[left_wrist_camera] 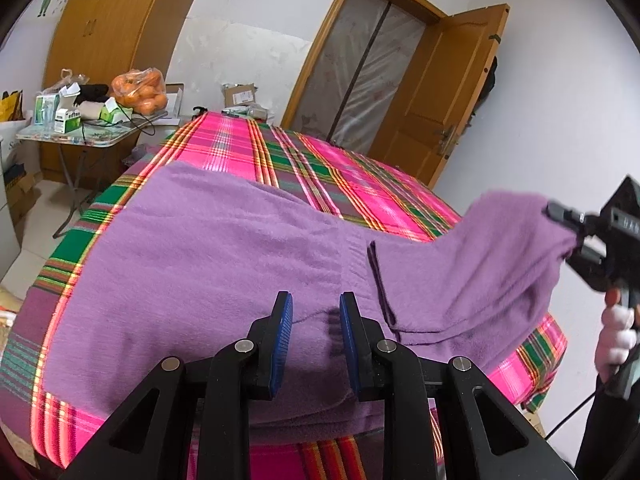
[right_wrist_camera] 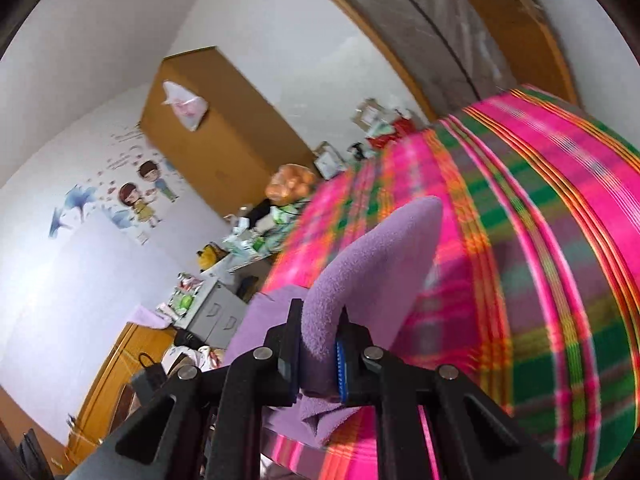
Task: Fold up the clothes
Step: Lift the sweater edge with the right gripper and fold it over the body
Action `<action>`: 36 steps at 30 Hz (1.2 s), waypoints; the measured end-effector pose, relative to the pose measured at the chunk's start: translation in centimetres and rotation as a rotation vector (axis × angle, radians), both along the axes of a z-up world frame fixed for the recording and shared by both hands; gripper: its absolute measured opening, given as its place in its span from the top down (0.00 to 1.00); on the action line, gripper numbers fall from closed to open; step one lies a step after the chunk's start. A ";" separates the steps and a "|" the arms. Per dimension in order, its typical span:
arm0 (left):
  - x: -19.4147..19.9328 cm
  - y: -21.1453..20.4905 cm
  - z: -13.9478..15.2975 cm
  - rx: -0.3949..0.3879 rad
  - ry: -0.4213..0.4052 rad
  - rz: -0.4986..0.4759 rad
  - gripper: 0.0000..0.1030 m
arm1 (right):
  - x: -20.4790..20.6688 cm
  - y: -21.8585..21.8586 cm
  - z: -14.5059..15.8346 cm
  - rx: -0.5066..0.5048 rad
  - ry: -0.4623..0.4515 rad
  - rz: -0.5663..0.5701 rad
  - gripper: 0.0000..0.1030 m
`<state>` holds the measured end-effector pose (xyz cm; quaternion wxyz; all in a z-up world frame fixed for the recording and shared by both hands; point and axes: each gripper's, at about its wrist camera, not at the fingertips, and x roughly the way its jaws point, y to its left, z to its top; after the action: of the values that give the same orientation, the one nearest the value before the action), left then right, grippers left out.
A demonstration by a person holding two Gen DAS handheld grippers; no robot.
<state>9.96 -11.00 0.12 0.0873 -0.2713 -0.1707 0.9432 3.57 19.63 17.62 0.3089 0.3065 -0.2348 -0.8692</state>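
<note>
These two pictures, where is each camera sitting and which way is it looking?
Left wrist view: sits on the left gripper, looking down along its fingers over the purple garment on the plaid bedspread, towards the door; the right gripper and a white-gloved hand show at the right.
Right wrist view: sits on the right gripper, tilted, looking across the bed to a wall with cartoon stickers; its jaws pinch a fold of the garment.
Shared: the garment, bedspread and bag of oranges.

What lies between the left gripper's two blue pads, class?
In the left wrist view, only the purple garment shows in the gap of the left gripper; the pads stand apart.
</note>
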 end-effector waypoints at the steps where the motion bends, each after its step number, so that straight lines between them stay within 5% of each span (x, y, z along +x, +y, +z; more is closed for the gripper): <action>1: 0.1 -0.2 0.1 0.004 0.003 0.004 0.76 | 0.0 -0.7 0.8 0.004 0.016 0.014 0.87; 9: 0.7 -2.0 0.3 0.035 0.022 0.034 0.76 | -0.6 -7.3 5.6 0.035 0.111 0.130 0.87; 16: 1.8 -4.3 0.2 0.082 0.044 0.069 0.76 | -1.3 -15.5 6.6 0.090 0.122 0.259 0.87; 21: 3.5 -7.2 0.7 0.111 0.085 0.127 0.76 | -2.5 -21.9 4.7 0.160 0.068 0.339 0.87; 29: 6.5 -12.6 0.7 0.143 0.112 0.277 0.76 | -4.2 -31.1 -3.1 0.284 -0.101 0.483 0.86; 31: 6.8 -13.6 0.6 0.153 0.111 0.299 0.76 | -4.2 -32.3 -5.2 0.325 -0.146 0.515 0.79; 36: 6.7 -14.4 0.5 0.173 0.113 0.290 0.76 | -3.7 -31.5 -5.8 0.245 -0.143 0.537 0.62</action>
<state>16.68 -25.36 0.62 -0.0173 -0.1819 -0.2834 0.9414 -0.15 -11.88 11.84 0.4710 0.4531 -0.0598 -0.7545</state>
